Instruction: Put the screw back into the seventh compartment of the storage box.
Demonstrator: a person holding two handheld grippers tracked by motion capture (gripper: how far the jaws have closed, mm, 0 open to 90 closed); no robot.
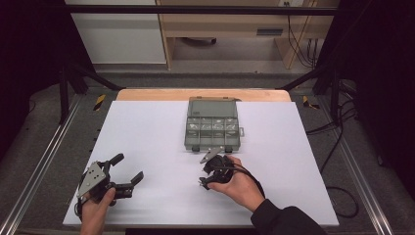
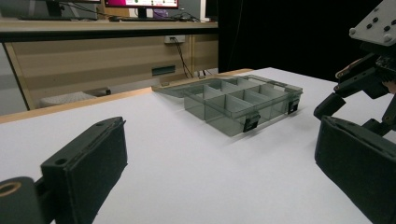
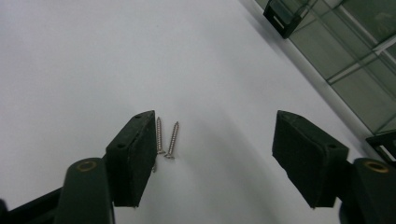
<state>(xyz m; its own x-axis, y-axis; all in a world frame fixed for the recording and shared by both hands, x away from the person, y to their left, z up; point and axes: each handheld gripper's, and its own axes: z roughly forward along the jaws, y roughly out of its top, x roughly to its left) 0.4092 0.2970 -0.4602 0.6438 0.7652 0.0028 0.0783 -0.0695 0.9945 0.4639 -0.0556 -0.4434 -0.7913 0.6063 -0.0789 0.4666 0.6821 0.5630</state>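
Two small screws [image 3: 166,137] lie side by side on the white table, right beside the left pad of my right gripper [image 3: 215,135]. Its jaws stand apart, pointing down at the table, and the right pad is well clear of the screws. From above, the right gripper [image 1: 210,176] sits just in front of a clear grey compartment box [image 1: 211,129] with its lid folded back. My left gripper [image 1: 128,167] rests near the table's front left corner, open, with nothing between its jaws. The left gripper view looks between its pads [image 2: 88,163] toward the box [image 2: 243,100] and the right gripper [image 2: 369,79].
The white board [image 1: 147,137] covers most of the table, and a wooden edge [image 1: 147,94] shows behind it. Black frame rails stand at both sides. A corner and latch of the box [image 3: 285,18] lie close to the right gripper's upper right.
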